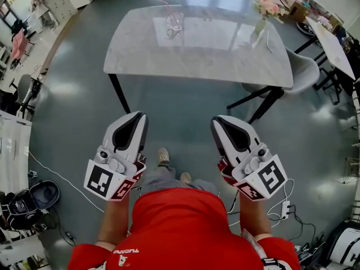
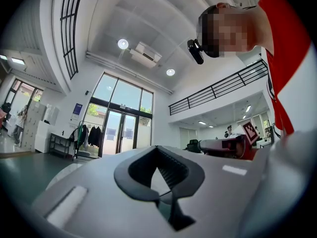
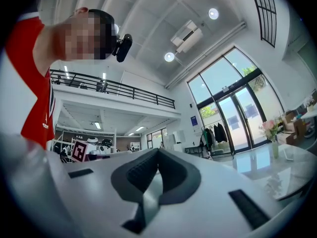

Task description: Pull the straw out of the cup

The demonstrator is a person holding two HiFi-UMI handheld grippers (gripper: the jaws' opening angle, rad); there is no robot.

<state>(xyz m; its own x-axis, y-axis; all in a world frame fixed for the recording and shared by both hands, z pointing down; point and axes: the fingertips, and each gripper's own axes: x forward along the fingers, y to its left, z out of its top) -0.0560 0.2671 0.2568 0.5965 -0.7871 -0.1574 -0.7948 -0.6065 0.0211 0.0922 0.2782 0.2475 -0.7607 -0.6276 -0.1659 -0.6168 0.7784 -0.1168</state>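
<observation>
A clear cup with a pink straw leaning out of it stands near the far left of a pale marble table, well ahead of me. Both grippers are held low and close to my body, far short of the table. My left gripper is shut with nothing in it, and its jaws meet at the tip in the left gripper view. My right gripper is also shut and empty, with its jaws meeting in the right gripper view. Neither gripper view shows the cup.
A vase of pink flowers stands at the table's far right, and a grey chair sits by its right end. Another table with boxes is at the far right. Cables and a power strip lie on the floor, and bags at the left.
</observation>
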